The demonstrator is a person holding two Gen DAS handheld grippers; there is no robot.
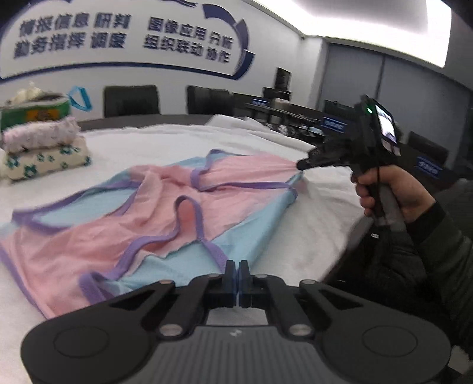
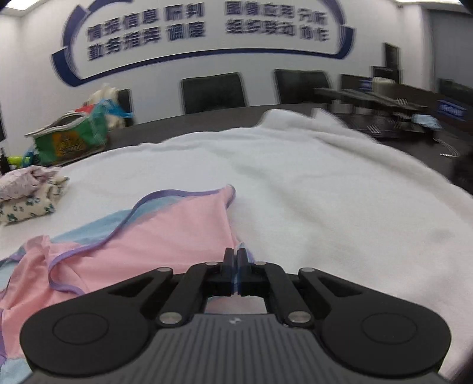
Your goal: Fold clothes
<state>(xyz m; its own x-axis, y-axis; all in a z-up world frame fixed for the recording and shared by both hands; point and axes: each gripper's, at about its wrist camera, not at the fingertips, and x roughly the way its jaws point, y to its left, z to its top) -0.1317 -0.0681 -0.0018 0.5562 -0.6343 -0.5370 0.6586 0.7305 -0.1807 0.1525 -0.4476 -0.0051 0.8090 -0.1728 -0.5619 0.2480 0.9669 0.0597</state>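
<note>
Blue Chinese lettering on wall, "情报信息研判" partly legible.

The garment is pink and light blue, edged in purple binding. It lies on a white cloth. The folded pile shows a pale lilac print above cream with teal flowers. The bag is green with yellow.

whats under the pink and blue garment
The pink and blue garment lies on a white cloth covering the table. The cloth shows all around it; whatever sits directly beneath the garment is hidden.
</note>
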